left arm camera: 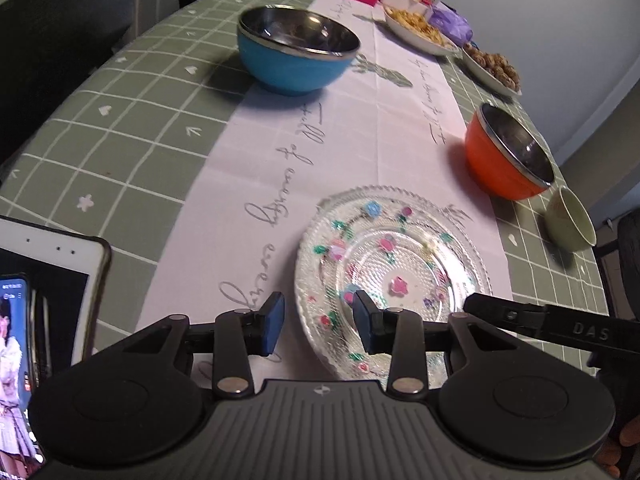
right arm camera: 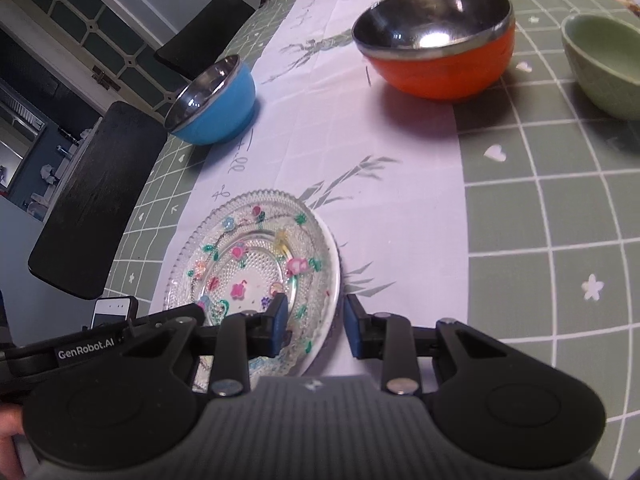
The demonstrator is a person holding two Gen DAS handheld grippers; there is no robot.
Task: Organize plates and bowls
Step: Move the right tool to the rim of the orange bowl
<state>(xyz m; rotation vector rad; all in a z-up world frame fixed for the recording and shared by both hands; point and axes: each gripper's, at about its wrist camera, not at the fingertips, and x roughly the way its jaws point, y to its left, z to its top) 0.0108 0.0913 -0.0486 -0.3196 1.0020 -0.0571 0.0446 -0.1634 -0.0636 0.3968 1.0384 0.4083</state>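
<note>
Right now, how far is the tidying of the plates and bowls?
Nothing looks done yet: the blue bowl, orange bowl and green bowl stand apart on the cloth, none stacked. In hand: both claws are open at the glass plate, the left claw at one edge, the right claw astride the opposite rim, neither gripping. Left: lift the plate, then gather the bowls.
</note>
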